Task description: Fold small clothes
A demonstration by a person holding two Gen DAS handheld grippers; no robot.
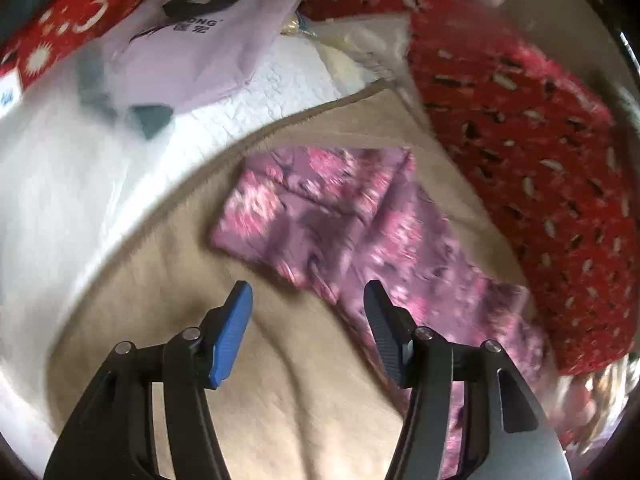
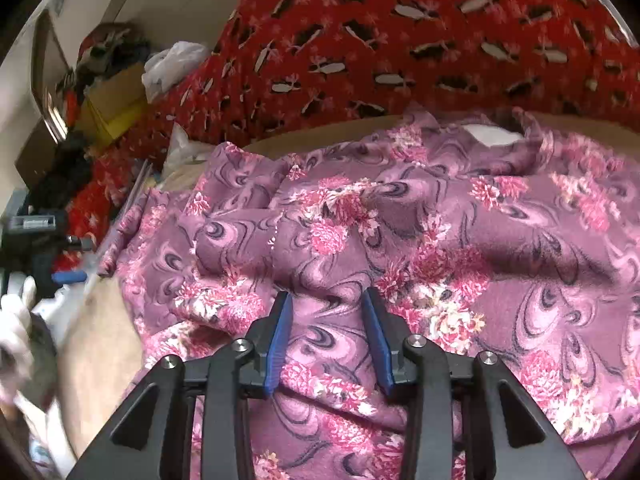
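Left tool (image 1: 308, 296) gaping, gripping nothing, hovering beside the floral garment (image 1: 340, 216). Right tool (image 2: 326, 304) parted above that garment, pads clear. Garment lying rumpled on the beige blanket (image 1: 180, 280). Between folds, seemingly; next: re-grip an edge.

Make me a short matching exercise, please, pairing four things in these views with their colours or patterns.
Things:
1. garment
2. blanket
3. bag
4. cover

Colours:
A. plain tan
B. red with dark and pale marks
C. purple with pink flowers
D. pale lilac, black handle

Pairs: 1-C, 2-A, 3-D, 4-B
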